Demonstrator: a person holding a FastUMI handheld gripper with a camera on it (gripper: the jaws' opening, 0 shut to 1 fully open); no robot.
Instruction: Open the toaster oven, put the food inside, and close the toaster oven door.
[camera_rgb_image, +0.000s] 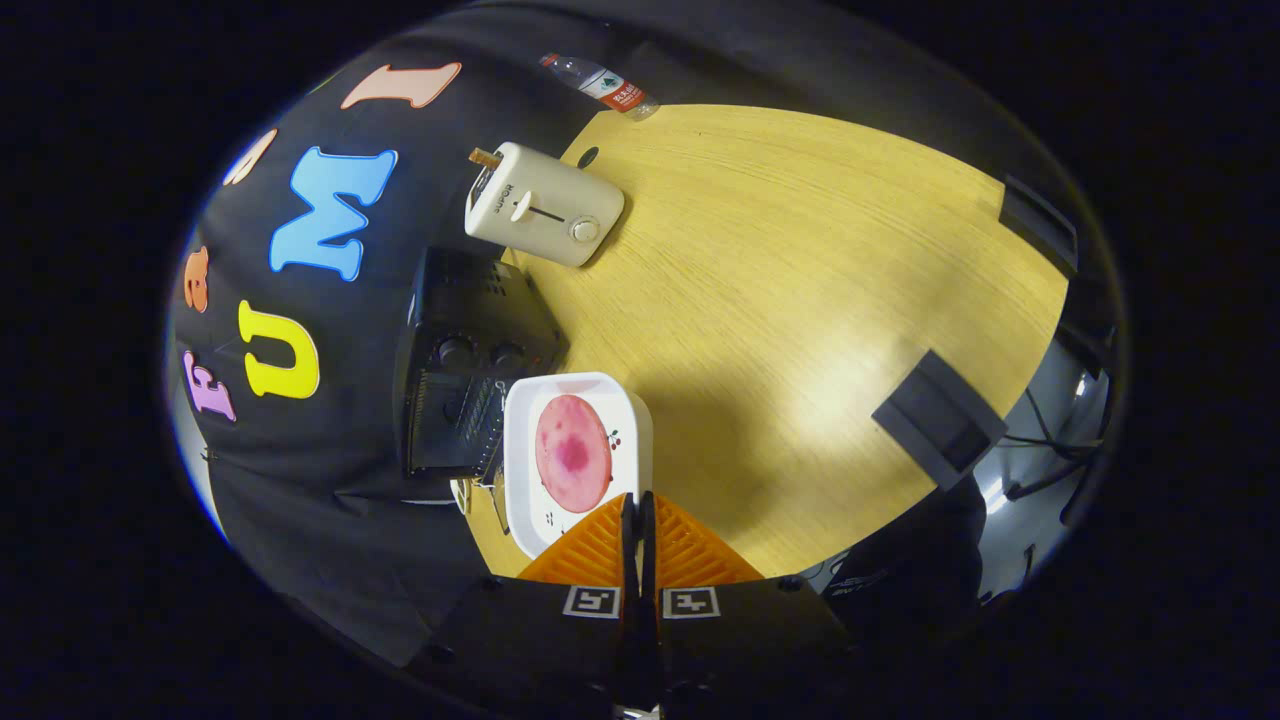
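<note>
Gripper view: fingers (638, 520) pressed together, nothing between them, tips hanging over the near edge of the white tray (575, 460). Tray sits on the wooden bench (800, 300), just ahead of the fingers at about 11 o'clock, holding the food (572, 452), a round pink slice with a darker centre. Black toaster oven (470, 370) is beyond the tray at 10 o'clock, touching or just beside its far side, knobs visible on its panel. Door state hard to tell; the dark front merges with the booth cloth. White toaster (545, 203) further off at 11 o'clock, plastic bottle (605, 85) at 12 o'clock by the bench's far edge. Dark block (938, 418) at 2 o'clock, well apart.

Judged step: opening the oven, likely not yet done. To do it well: swing the fingers left past the tray without knocking it, spread them, catch the door handle squarely, pull down along the hinge arc. Keep the tray clear of the door's swing, else it may need shifting first.
</note>
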